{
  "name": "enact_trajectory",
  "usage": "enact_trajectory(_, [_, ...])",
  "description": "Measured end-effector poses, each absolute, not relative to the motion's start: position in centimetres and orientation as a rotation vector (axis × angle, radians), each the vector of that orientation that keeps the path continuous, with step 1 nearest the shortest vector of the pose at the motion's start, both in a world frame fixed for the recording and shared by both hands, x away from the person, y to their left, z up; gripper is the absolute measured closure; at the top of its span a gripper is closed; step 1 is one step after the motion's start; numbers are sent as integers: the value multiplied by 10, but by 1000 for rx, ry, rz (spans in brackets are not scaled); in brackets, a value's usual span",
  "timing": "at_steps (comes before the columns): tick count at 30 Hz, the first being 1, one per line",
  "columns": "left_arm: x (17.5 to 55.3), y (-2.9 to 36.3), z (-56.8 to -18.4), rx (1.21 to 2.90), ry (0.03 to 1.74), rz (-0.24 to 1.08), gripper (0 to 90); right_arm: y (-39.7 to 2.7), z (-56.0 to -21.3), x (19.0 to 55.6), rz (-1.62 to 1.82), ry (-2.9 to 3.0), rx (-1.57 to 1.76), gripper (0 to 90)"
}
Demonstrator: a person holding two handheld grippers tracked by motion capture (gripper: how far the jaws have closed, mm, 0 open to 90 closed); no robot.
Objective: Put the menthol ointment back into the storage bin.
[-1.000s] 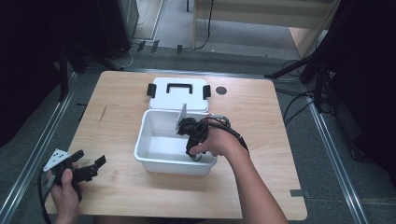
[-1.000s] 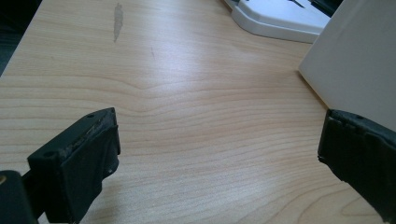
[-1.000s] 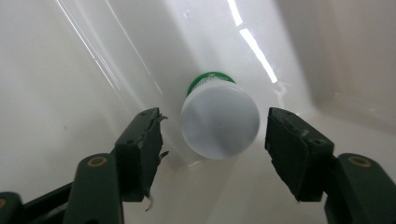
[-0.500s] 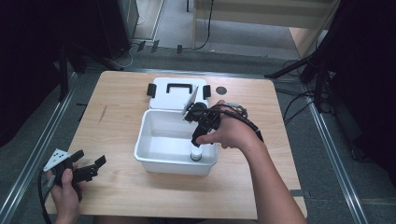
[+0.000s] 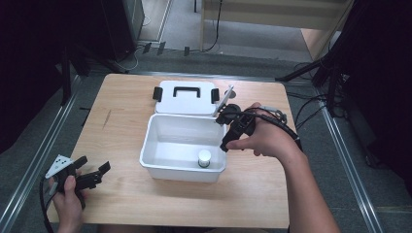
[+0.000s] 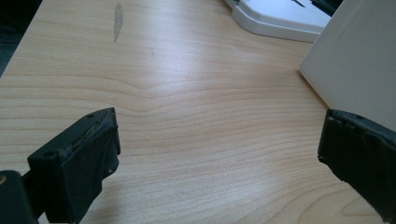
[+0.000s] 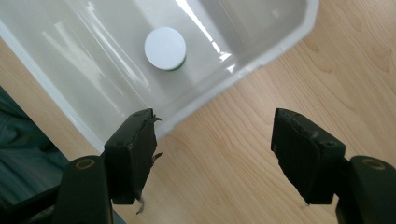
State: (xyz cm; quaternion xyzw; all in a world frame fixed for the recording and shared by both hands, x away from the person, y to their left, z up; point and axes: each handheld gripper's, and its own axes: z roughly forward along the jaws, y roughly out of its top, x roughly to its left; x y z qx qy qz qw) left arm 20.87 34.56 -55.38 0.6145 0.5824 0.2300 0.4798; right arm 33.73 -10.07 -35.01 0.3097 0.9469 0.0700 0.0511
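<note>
Your small white-capped bottle [image 5: 204, 158] stands upright in the white bin's [image 5: 160, 166] near right corner, likely light, rigid and slick, so take it around the body below the cap, though that body is hidden from above; your right hand-held gripper [image 7: 215, 149], jaws just opening, hangs empty, the left [image 6: 217, 156] spread wide over the worktop [image 6: 187, 107].

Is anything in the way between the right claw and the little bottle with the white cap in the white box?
Nothing visible is. The right claw hangs open and empty above the white box's near right rim, its jaws having just been opening. The bottle stands alone on the box floor, white cap up, with open air between them.
</note>
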Motion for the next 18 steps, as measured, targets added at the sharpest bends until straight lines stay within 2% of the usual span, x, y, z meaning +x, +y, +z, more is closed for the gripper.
enact_trajectory(18, [208, 345, -554, 1496, 1421, 563, 0, -160, -370, 337, 210, 2842, 1088, 280])
